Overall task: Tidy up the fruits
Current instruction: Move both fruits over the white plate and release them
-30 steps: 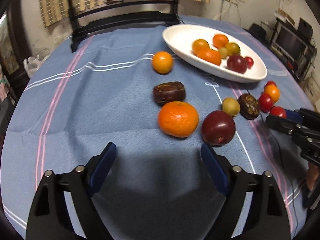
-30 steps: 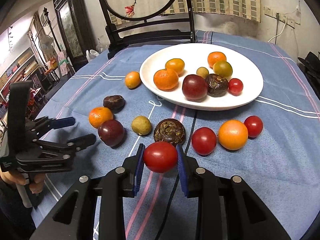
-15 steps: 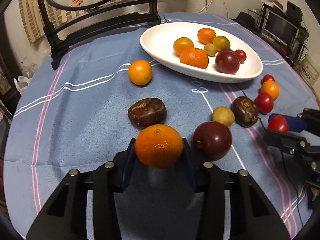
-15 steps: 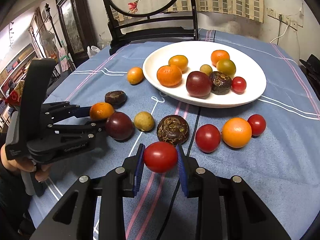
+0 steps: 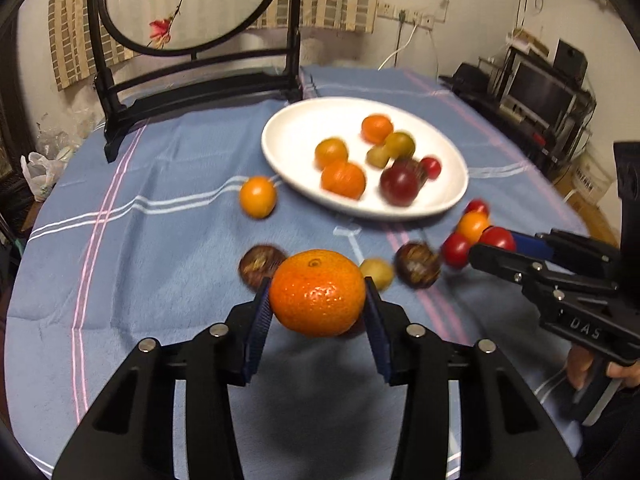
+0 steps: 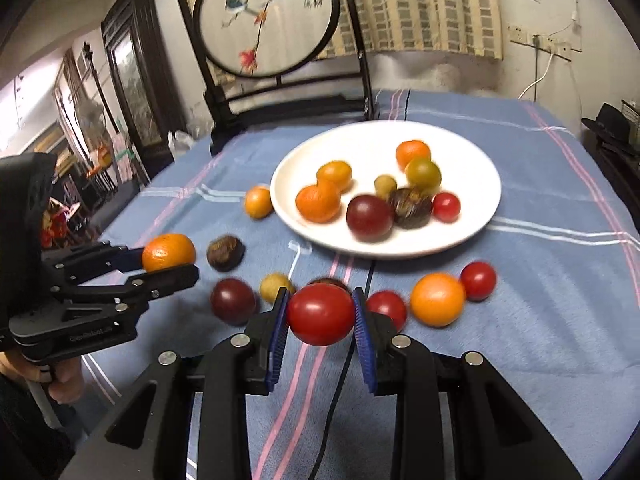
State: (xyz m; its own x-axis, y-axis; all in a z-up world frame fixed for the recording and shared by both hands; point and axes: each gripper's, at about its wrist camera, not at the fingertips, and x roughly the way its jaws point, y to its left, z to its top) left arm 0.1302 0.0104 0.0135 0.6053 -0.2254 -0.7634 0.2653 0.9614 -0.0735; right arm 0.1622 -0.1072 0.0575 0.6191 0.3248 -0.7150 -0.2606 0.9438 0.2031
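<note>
My left gripper (image 5: 316,306) is shut on a large orange mandarin (image 5: 317,292) and holds it above the blue tablecloth; it also shows in the right wrist view (image 6: 168,254). My right gripper (image 6: 320,316) is shut on a red tomato (image 6: 320,314), also lifted; the tomato shows in the left wrist view (image 5: 497,239). A white oval plate (image 6: 476,160) with several fruits sits behind. Loose fruits lie on the cloth: a dark plum (image 6: 233,301), a small yellow-green fruit (image 6: 276,286), a brown fruit (image 6: 225,253), a small orange (image 6: 258,201).
More loose fruits lie right of my right gripper: a red tomato (image 6: 386,306), an orange tomato (image 6: 437,299), a red one (image 6: 478,280). A black framed round screen (image 6: 268,20) stands at the table's far edge. A black cable (image 6: 340,380) runs across the cloth.
My left gripper has lifted the mandarin off the cloth and risen. My right gripper, still holding the red tomato, has also risen and tilted up; the scene is blurred by motion.
</note>
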